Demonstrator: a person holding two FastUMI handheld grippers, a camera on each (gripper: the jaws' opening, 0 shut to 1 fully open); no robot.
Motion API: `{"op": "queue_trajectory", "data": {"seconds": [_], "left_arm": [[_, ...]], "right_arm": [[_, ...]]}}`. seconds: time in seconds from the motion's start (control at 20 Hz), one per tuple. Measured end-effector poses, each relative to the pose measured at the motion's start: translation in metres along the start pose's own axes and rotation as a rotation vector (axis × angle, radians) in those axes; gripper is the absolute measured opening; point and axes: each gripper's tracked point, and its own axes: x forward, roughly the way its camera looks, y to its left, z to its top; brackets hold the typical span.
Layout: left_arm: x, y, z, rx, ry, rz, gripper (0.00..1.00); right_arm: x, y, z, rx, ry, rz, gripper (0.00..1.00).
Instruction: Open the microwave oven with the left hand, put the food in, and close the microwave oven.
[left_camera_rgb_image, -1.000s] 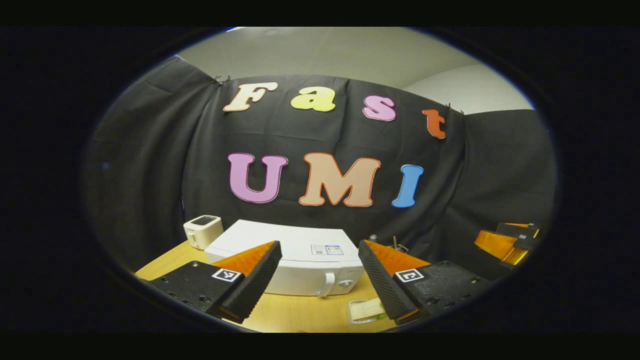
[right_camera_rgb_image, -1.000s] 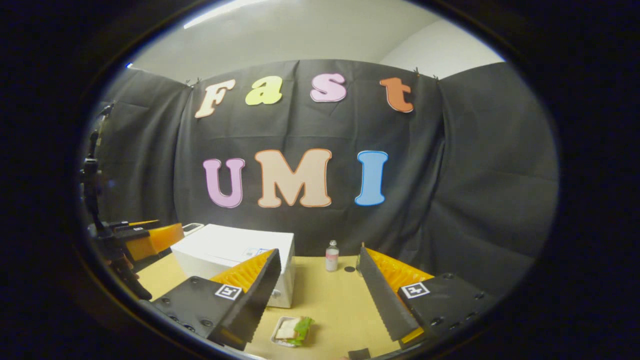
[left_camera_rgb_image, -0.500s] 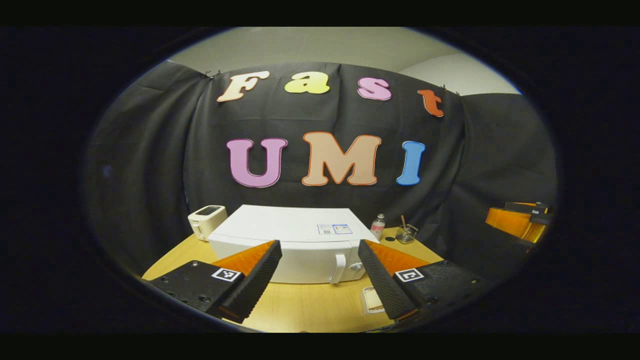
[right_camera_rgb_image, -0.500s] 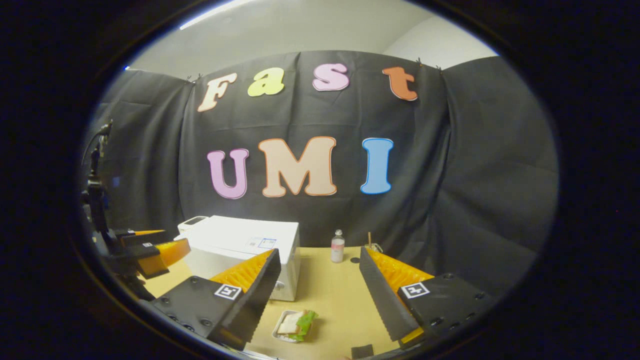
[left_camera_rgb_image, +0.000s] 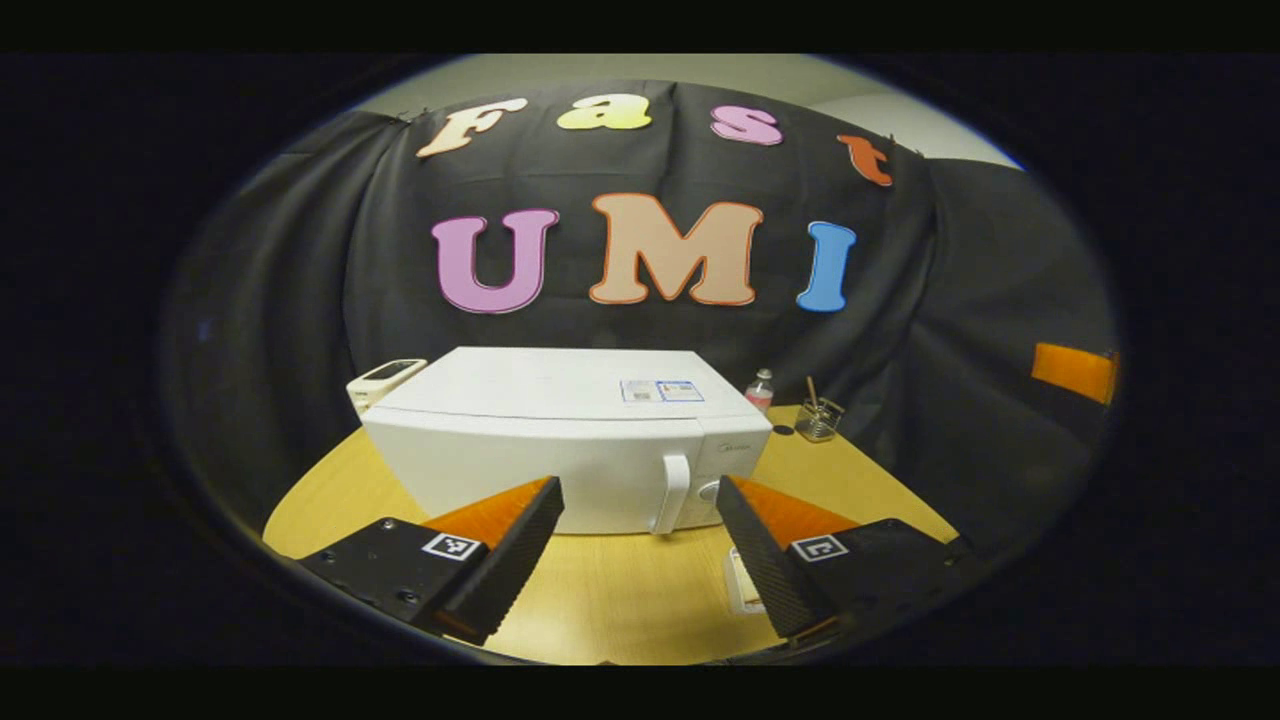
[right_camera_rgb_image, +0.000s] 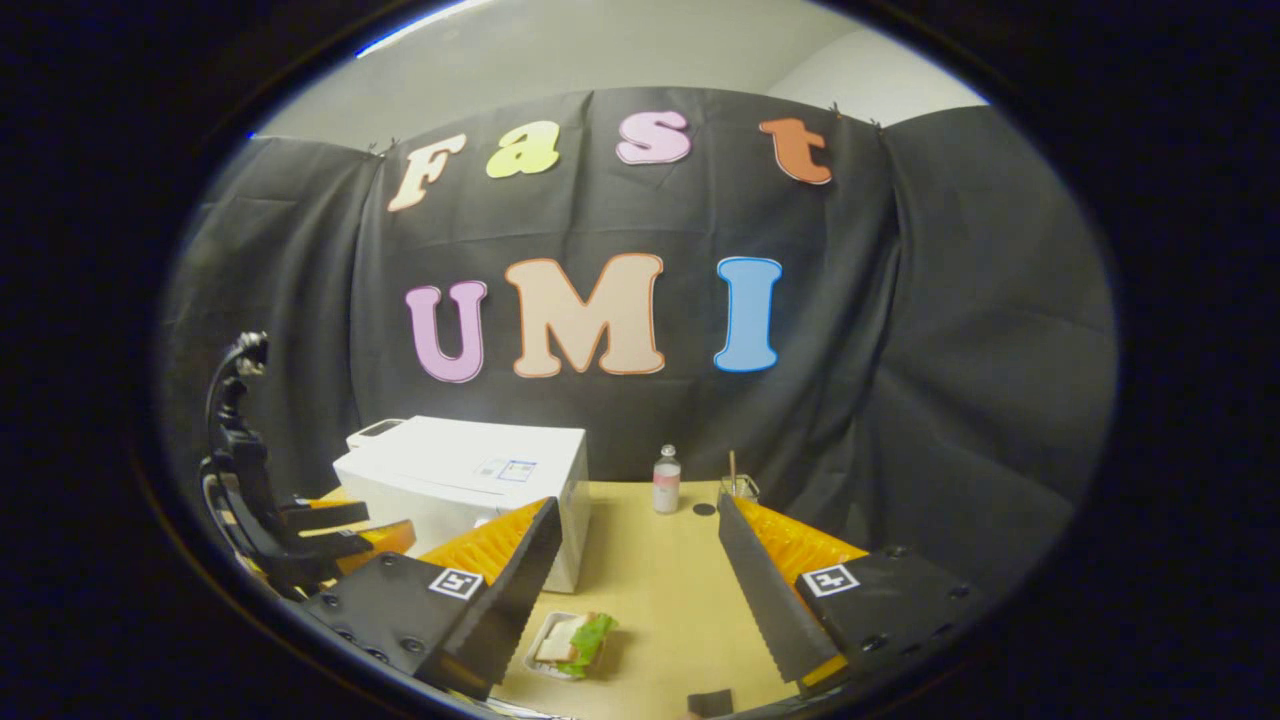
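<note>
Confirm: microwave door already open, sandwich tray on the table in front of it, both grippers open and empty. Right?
Not quite. The microwave door is shut, its handle flush against the front, as the left gripper view shows. The rest holds: the sandwich tray sits on the table in front, and the left gripper and right gripper are open and empty.

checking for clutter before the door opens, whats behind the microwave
A white appliance peeks out behind the microwave at its left rear corner; the microwave's body hides the rest of it.
</note>
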Motion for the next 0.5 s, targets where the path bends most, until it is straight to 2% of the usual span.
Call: {"op": "queue_trajectory", "data": {"seconds": [0.3, 0.5], "left_arm": [[0.059, -0.024, -0.031, -0.033, 0.097, -0.045, 0.97], [0.093, -0.034, -0.047, -0.015, 0.148, -0.047, 0.88]], "right_arm": [[0.014, -0.02, -0.004, 0.027, 0.015, -0.005, 0.96], [0.023, -0.031, -0.009, 0.026, 0.036, -0.002, 0.96]]}}
